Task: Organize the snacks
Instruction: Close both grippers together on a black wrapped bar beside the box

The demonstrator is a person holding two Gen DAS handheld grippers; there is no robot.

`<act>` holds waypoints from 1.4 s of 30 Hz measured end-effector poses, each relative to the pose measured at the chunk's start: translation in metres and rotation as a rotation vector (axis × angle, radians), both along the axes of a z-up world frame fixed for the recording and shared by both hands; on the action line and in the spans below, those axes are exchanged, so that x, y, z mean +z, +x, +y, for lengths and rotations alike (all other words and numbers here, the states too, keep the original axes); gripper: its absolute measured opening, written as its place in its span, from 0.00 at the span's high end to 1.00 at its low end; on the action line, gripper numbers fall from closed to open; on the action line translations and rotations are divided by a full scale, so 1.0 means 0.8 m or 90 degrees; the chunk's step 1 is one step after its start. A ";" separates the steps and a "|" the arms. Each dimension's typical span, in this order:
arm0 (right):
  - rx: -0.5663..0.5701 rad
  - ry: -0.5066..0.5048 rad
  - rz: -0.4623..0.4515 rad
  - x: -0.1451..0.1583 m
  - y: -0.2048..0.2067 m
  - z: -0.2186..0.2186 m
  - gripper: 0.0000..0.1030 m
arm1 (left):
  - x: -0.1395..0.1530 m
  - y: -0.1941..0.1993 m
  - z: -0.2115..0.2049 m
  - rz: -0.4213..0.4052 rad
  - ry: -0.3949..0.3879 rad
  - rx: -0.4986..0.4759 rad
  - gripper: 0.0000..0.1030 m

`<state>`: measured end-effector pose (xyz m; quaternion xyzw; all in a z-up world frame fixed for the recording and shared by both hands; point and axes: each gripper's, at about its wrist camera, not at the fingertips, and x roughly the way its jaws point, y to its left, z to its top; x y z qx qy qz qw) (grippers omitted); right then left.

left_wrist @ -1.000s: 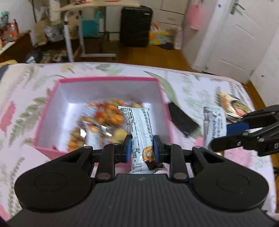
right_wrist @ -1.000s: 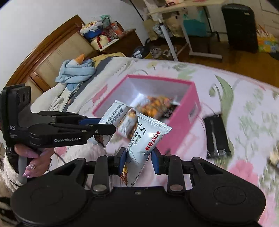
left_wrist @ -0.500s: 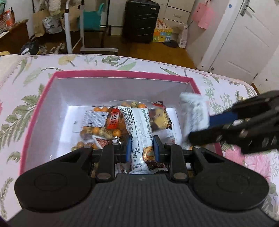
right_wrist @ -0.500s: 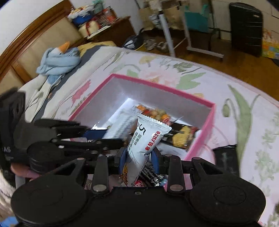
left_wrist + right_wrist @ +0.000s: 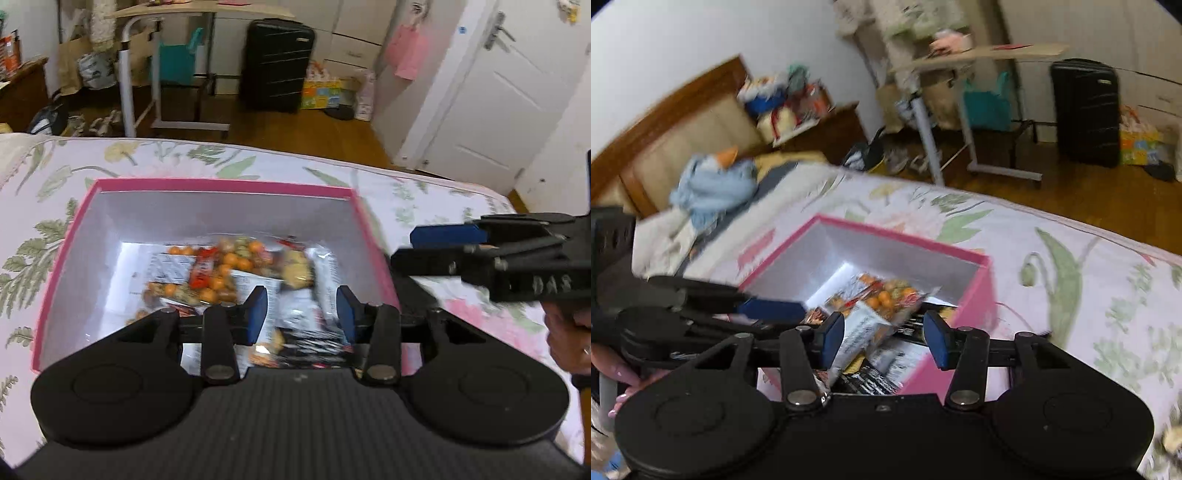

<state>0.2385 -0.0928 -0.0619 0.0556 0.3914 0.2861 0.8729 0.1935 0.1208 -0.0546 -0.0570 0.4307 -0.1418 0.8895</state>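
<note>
Pink cardboard box [image 5: 66, 254], glossy crinkled snack packets [image 5: 221, 269] inside

Beyond the bed [image 5: 258, 166] with its floral cover we see a black suitcase [image 5: 275, 64] upright on the wooden floor [image 5: 295, 129], with a colourful carton [image 5: 319, 92] just beside it and a white door [image 5: 498, 92] off to the right. We also see a rolling counter [image 5: 964, 59] on white legs, with a teal bag [image 5: 986, 103] under it and shoes [image 5: 905, 158] near its foot. At the wooden headboard [image 5: 683, 110] we find a light blue plush toy [image 5: 713, 184] lying on the bed and a cluttered nightstand [image 5: 827, 129] close by.
</note>
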 end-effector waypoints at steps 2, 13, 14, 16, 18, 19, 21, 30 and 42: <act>-0.015 0.000 -0.012 0.003 -0.013 -0.025 0.48 | 0.009 -0.009 -0.015 -0.002 -0.010 -0.023 0.61; 0.059 -0.114 -0.020 -0.010 -0.050 -0.079 0.44 | 0.021 -0.010 -0.133 0.026 0.012 -0.125 0.63; 0.068 -0.138 -0.029 -0.013 -0.050 -0.077 0.40 | 0.017 -0.005 -0.142 0.039 0.007 -0.123 0.63; 0.083 -0.160 -0.038 -0.023 -0.050 -0.078 0.38 | 0.007 0.007 -0.158 0.062 -0.009 -0.114 0.64; 0.084 -0.161 -0.033 -0.039 -0.044 -0.084 0.39 | -0.006 0.019 -0.173 0.083 -0.022 -0.110 0.65; 0.079 -0.159 -0.026 -0.046 -0.041 -0.086 0.39 | -0.016 0.028 -0.179 0.106 -0.041 -0.102 0.65; 0.083 -0.159 -0.019 -0.061 -0.038 -0.086 0.39 | -0.032 0.039 -0.189 0.130 -0.055 -0.087 0.65; 0.073 -0.151 -0.029 -0.113 -0.006 -0.083 0.36 | -0.095 0.080 -0.208 0.165 -0.044 0.038 0.62; 0.033 -0.209 -0.058 -0.158 0.001 -0.060 0.36 | -0.129 0.099 -0.217 0.173 0.000 0.109 0.59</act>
